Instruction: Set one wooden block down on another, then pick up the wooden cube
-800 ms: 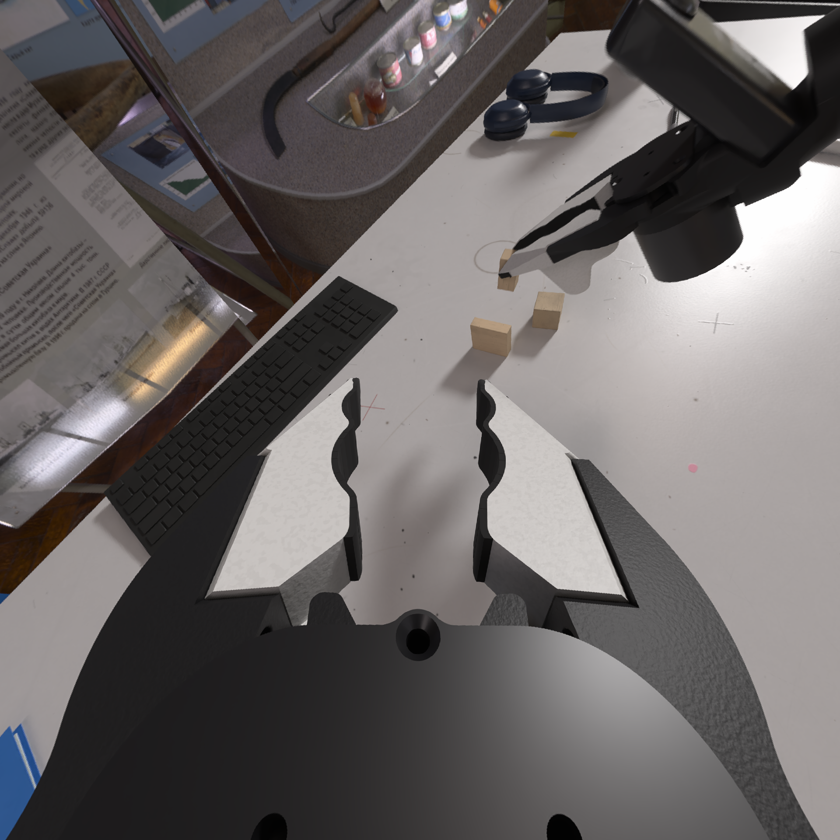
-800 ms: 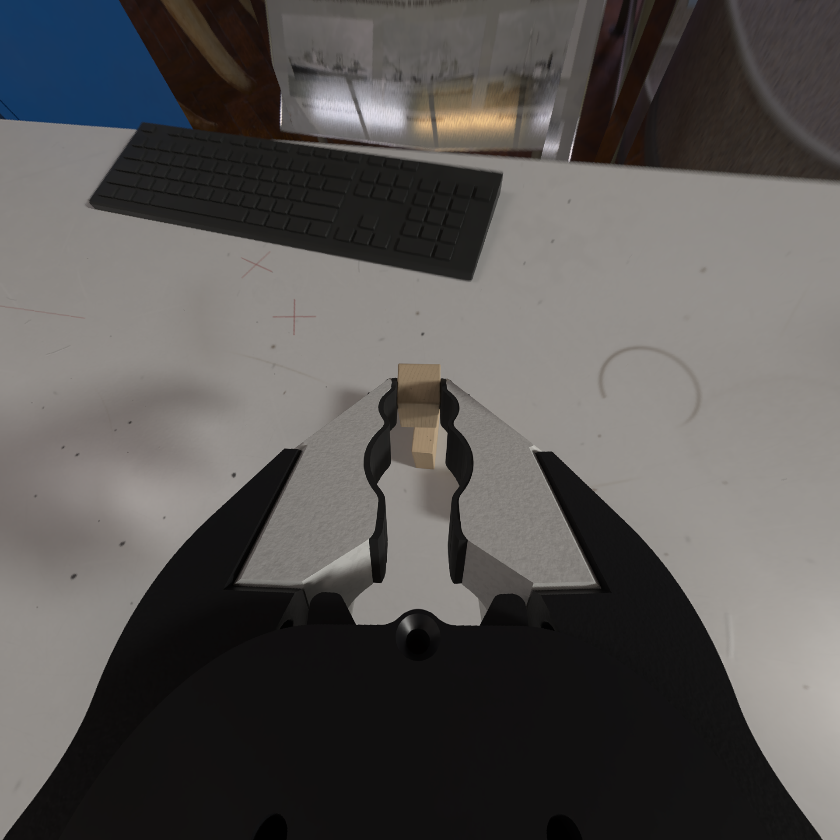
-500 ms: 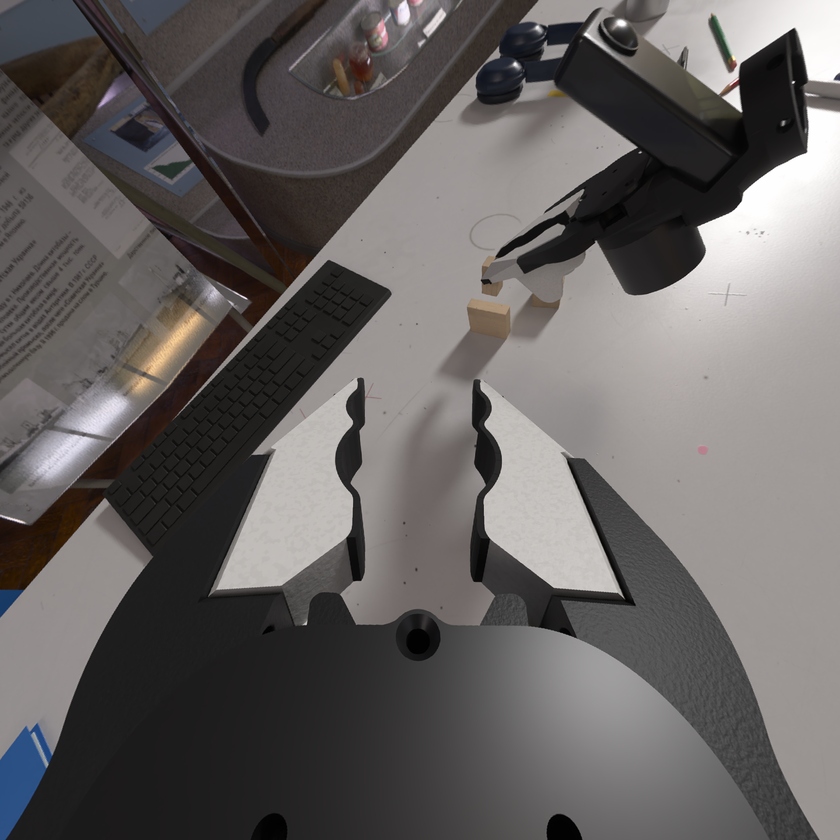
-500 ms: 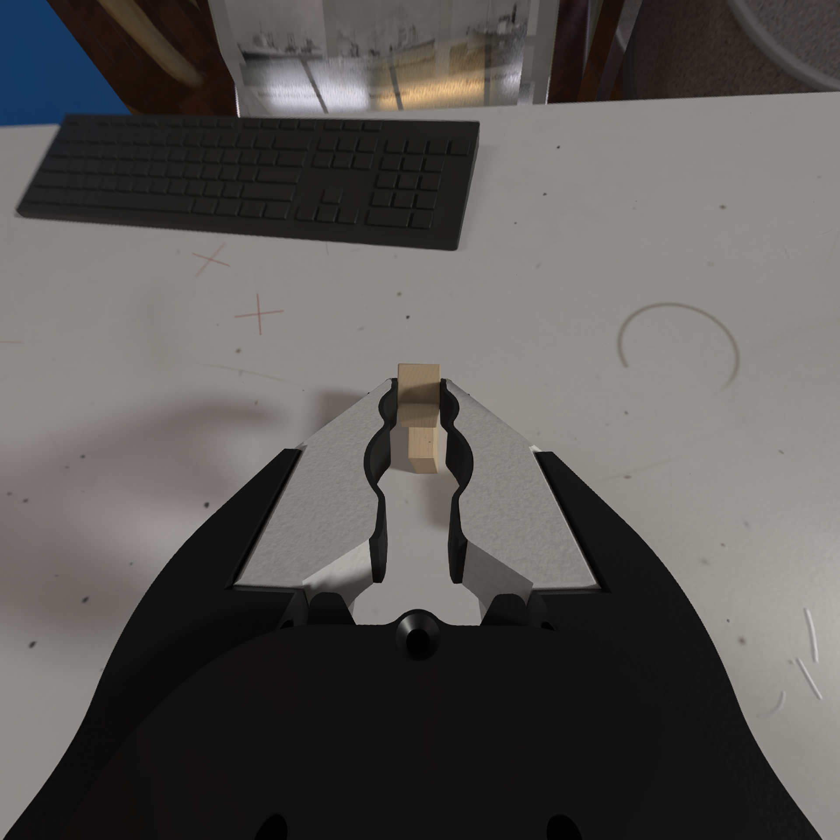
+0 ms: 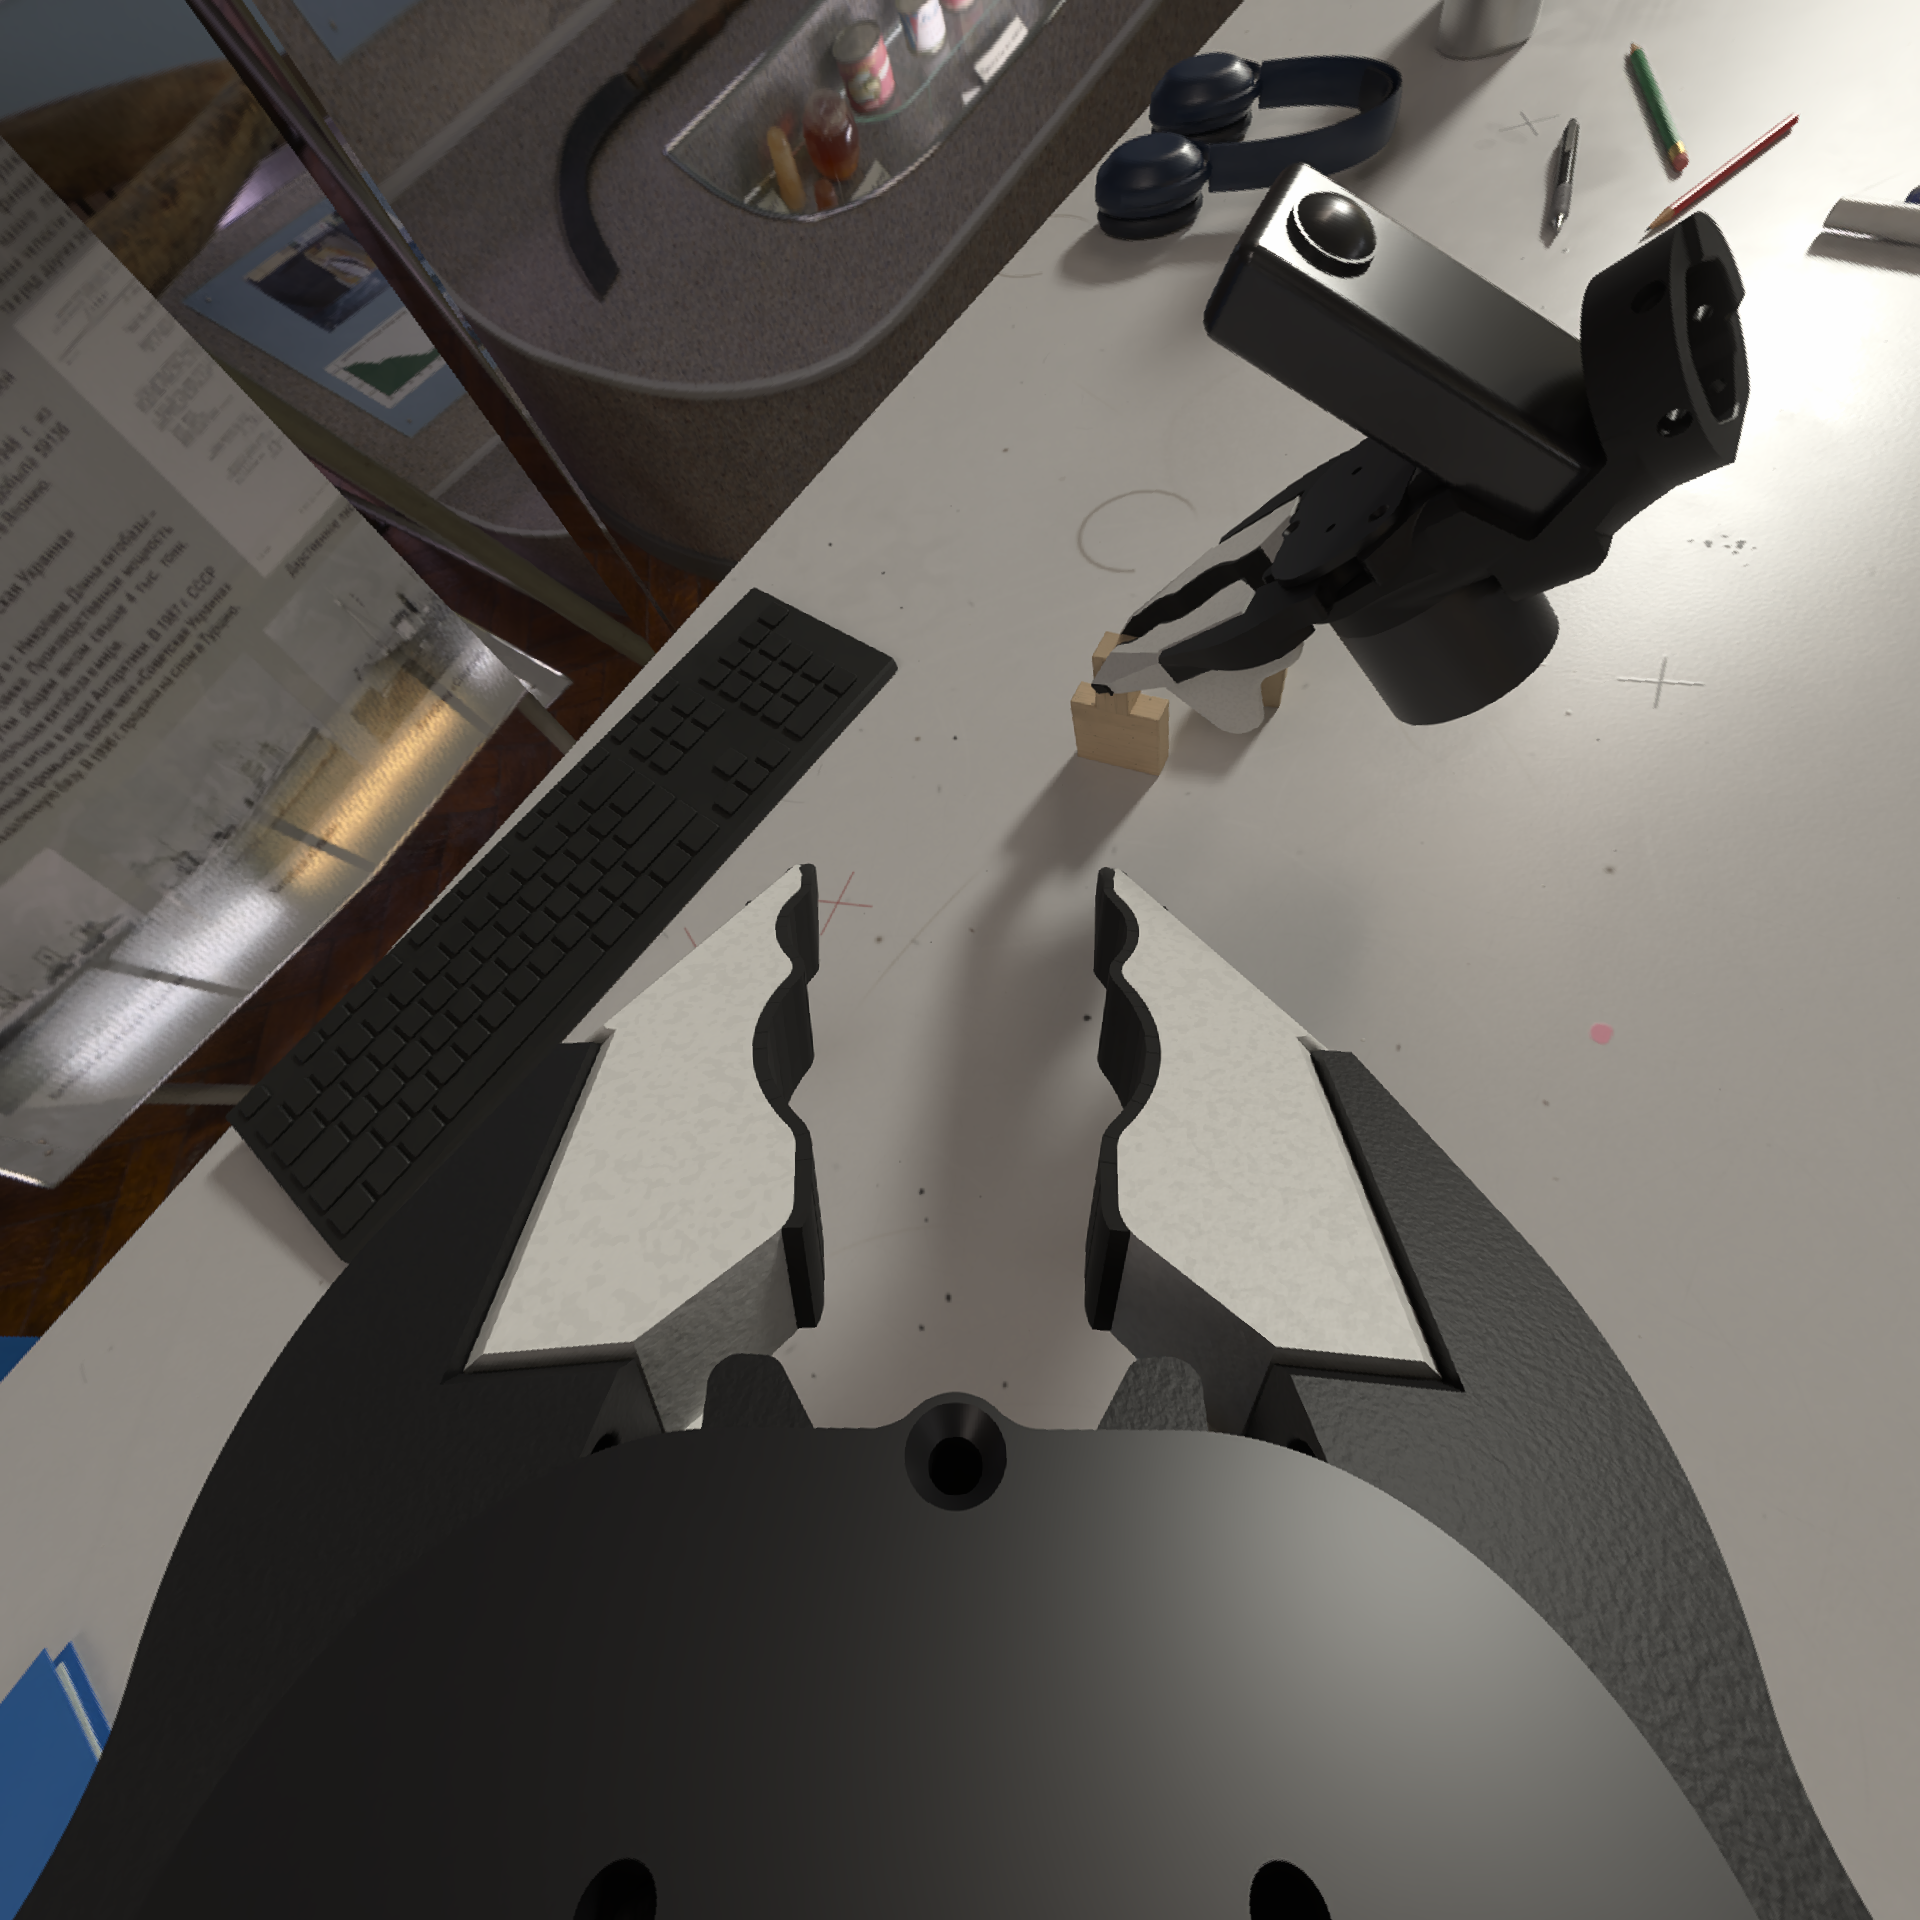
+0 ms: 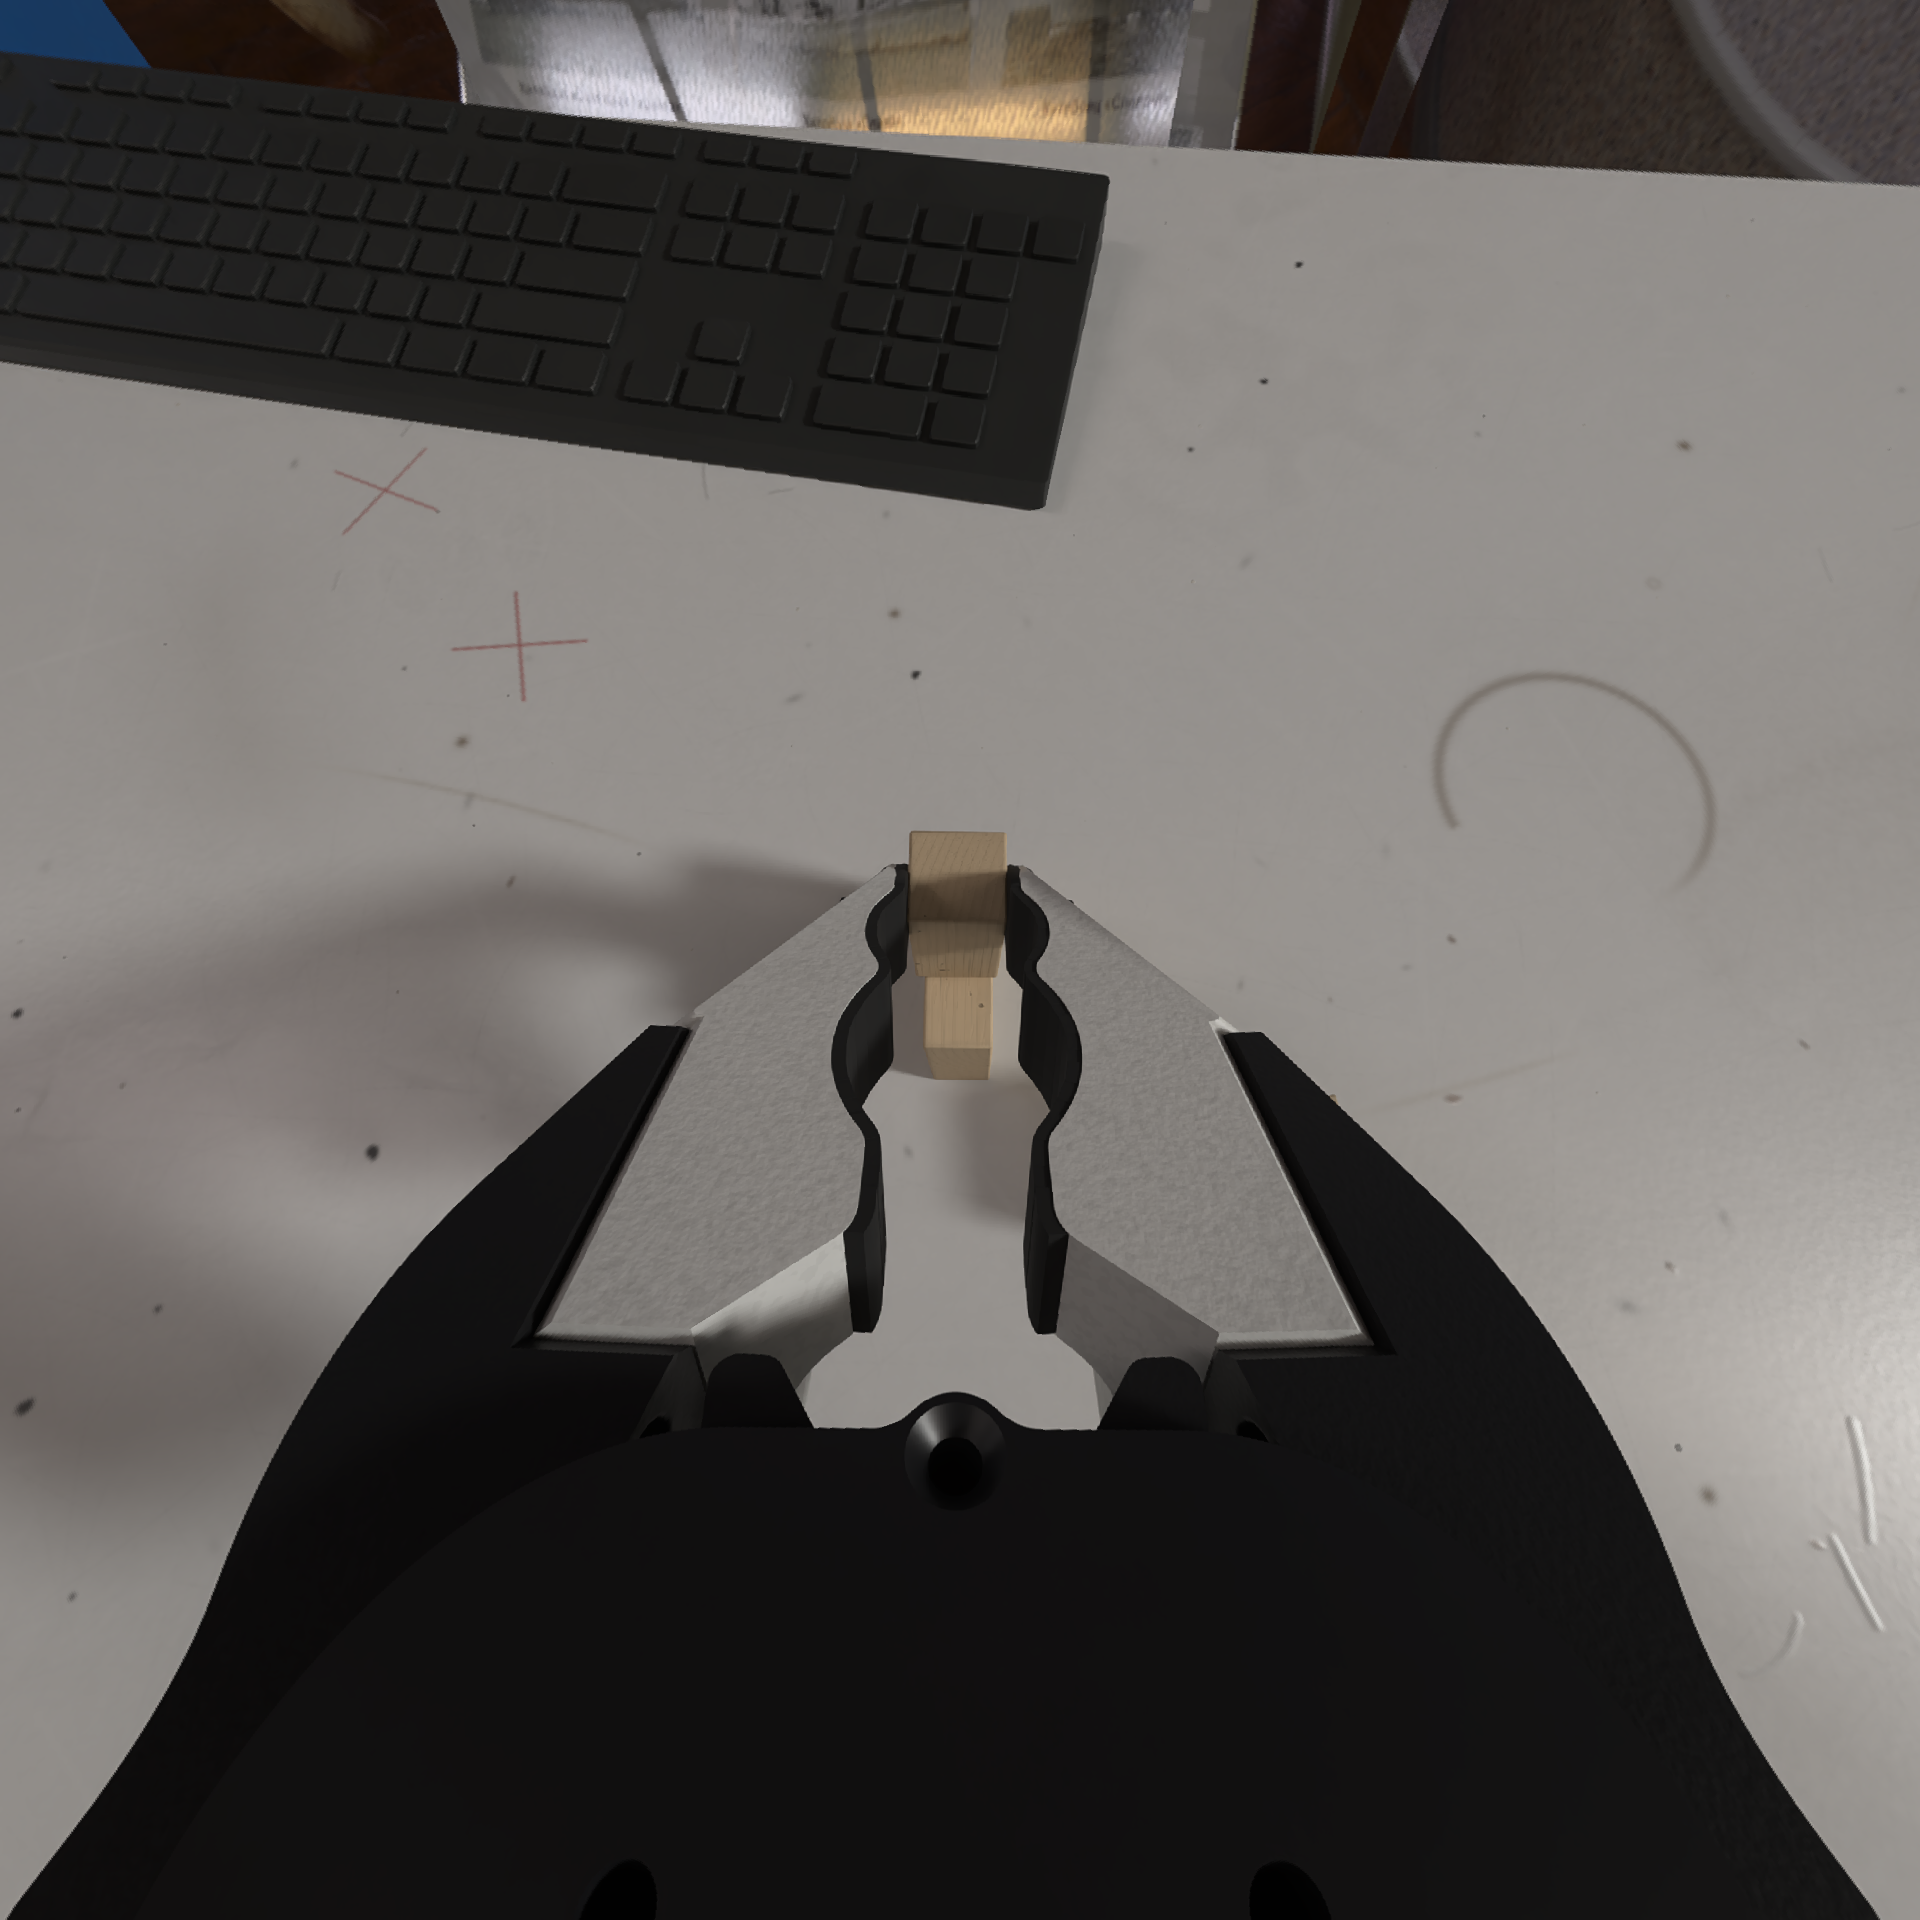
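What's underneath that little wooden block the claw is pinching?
Another wooden block lies under the held block in the right claw. Whether they touch is hidden. Behind the claw, a third block peeks out.

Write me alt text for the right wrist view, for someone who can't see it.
The right gripper is shut on a small wooden block held at its fingertips above a white table. A second wooden block lies on the table just below it, seen between the fingers. A black keyboard lies across the table's far edge.
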Controlling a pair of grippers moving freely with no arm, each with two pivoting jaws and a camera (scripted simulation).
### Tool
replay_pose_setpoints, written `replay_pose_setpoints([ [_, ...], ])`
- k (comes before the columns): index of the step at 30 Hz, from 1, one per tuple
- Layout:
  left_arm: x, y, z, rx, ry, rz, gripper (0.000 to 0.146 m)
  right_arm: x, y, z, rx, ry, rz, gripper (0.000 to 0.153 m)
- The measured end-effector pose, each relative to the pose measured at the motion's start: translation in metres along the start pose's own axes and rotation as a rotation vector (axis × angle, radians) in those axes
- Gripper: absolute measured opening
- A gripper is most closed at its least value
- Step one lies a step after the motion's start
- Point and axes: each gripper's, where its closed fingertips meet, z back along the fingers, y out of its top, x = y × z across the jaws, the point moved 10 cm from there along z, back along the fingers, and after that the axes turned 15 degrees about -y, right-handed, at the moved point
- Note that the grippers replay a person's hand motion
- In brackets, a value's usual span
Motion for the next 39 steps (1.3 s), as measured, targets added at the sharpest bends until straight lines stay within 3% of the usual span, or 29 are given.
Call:
replay_pose_setpoints([
  [12,0.001,-0.001,-0.004,-0.031,-0.008,-0.005,0.055,0.000,0.005,0.006,-0.008,0.013,0.025,0.026],
  [20,0.003,-0.001,-0.002,-0.036,-0.016,-0.008,0.057,0.047,0.025,0.055,0.223,0.060,0.041,0.035],
  [24,0.006,-0.001,-0.003,-0.040,-0.023,-0.013,0.057,0.071,0.012,0.048,0.006,0.084,0.060,0.035],
  [29,0.009,-0.001,-0.007,-0.068,-0.033,-0.023,0.058,0.063,-0.007,0.023,-0.252,0.085,0.204,0.036],
  [35,0.011,-0.004,-0.014,-0.114,-0.047,-0.030,0.058,0.056,-0.018,0.009,-0.384,0.036,0.271,0.036],
  [39,0.012,-0.005,-0.018,-0.142,-0.053,-0.037,0.058,0.055,-0.016,0.006,-0.357,0.016,0.257,0.035],
])
